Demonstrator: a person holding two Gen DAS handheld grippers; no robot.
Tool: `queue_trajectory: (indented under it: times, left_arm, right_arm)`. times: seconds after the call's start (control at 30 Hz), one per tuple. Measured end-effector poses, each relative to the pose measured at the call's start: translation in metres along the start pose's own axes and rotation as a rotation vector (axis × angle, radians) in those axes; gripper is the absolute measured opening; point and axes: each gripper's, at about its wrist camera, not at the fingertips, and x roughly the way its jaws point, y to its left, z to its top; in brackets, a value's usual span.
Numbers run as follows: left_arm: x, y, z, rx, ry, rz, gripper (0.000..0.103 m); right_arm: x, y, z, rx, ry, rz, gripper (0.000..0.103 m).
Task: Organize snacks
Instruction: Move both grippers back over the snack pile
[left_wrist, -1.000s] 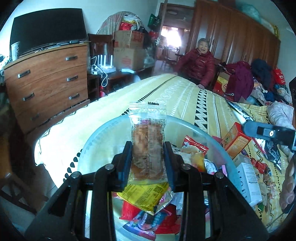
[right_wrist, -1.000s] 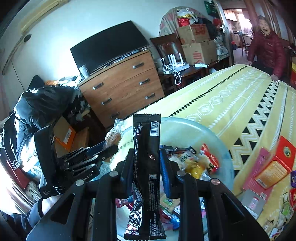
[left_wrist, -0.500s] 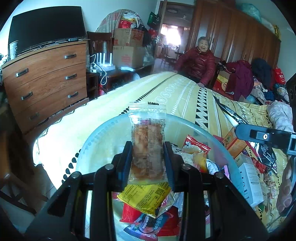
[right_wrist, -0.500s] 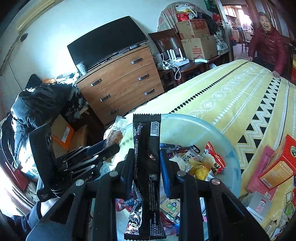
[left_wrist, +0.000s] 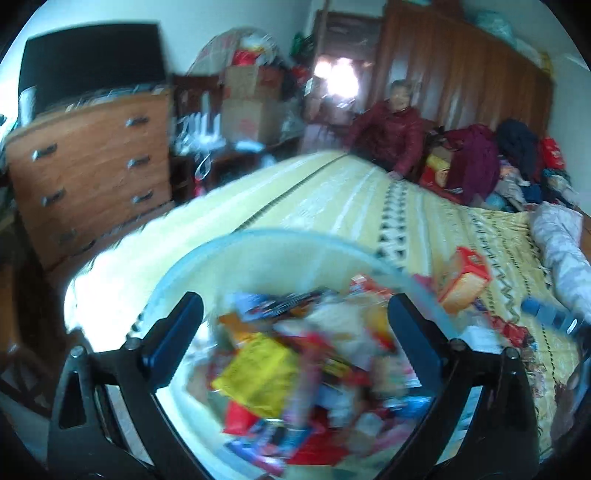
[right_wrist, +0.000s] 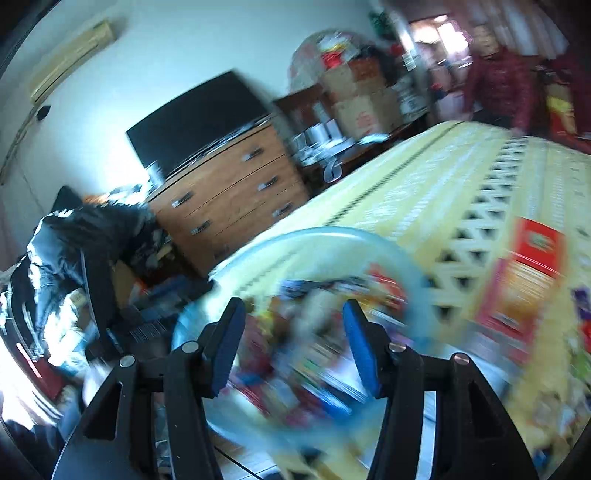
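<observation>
A pale blue round basin (left_wrist: 280, 240) (right_wrist: 332, 236) full of mixed snack packets (left_wrist: 295, 362) (right_wrist: 303, 347) sits on the yellow bedspread. My left gripper (left_wrist: 295, 332) hangs over the basin, jaws opening wide, nothing between them. In the right wrist view my right gripper (right_wrist: 293, 345) is also above the basin, jaws opening, with no packet between the blue pads. Both views are blurred, so single packets are hard to tell apart. An orange and red snack box (left_wrist: 463, 280) (right_wrist: 524, 280) lies on the bedspread right of the basin.
A wooden chest of drawers (left_wrist: 92, 173) (right_wrist: 229, 195) with a dark screen on top stands left of the bed. A person in a red jacket (left_wrist: 391, 136) sits at the bed's far end. Clothes pile at the right (left_wrist: 517, 155). More packets lie on the bedspread (left_wrist: 517, 332).
Both grippers have opened. The clear pastry packet has left the left jaws and the black bar packet has left the right jaws. The right view has swung sideways and blurred.
</observation>
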Motion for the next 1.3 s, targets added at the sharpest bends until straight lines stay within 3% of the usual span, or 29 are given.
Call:
queue_trajectory:
  times: [0.13,0.3,0.37,0.43,0.63,0.73,0.8,0.9,1.1,1.2,1.3]
  left_arm:
    - [-0.022,-0.069,0.006,0.094,-0.049,-0.135,0.103]
    - [-0.033,-0.183,-0.008,0.273,-0.006,-0.349,0.103]
    - [-0.030,-0.223,-0.018,0.304,0.038,-0.459,0.103]
    - [-0.023,-0.252,-0.025,0.324,0.082,-0.518,0.103]
    - [0.004,-0.310,-0.050,0.335,0.145,-0.565,0.103]
    - [0.022,-0.333,-0.062,0.353,0.200,-0.559,0.103]
    - [0.027,-0.344,-0.073,0.374,0.232,-0.560,0.103]
    - [0.030,-0.359,-0.085,0.398,0.254,-0.557,0.103]
    - [0.047,-0.355,-0.100,0.376,0.321,-0.527,0.103]
    - [0.051,-0.355,-0.106,0.365,0.348,-0.526,0.103]
    - [0.053,-0.355,-0.116,0.376,0.369,-0.530,0.103]
  right_arm:
    - [-0.068,-0.081,-0.055,0.092,-0.005,-0.179,0.061]
    - [-0.149,-0.225,-0.132,0.283,0.095,-0.502,0.061]
    - [-0.172,-0.266,-0.147,0.295,0.134,-0.608,0.061]
    - [-0.185,-0.316,-0.153,0.291,0.216,-0.702,0.062]
    - [-0.165,-0.429,-0.144,0.252,0.385,-0.783,0.065]
    - [-0.148,-0.466,-0.139,0.284,0.381,-0.805,0.080]
    - [-0.139,-0.484,-0.137,0.292,0.380,-0.815,0.086]
    - [-0.131,-0.489,-0.140,0.285,0.382,-0.834,0.086]
    - [-0.171,-0.485,-0.152,0.296,0.255,-0.779,0.039]
    - [-0.197,-0.460,-0.155,0.285,0.193,-0.738,0.018]
    - [-0.230,-0.404,-0.159,0.240,0.100,-0.671,0.018]
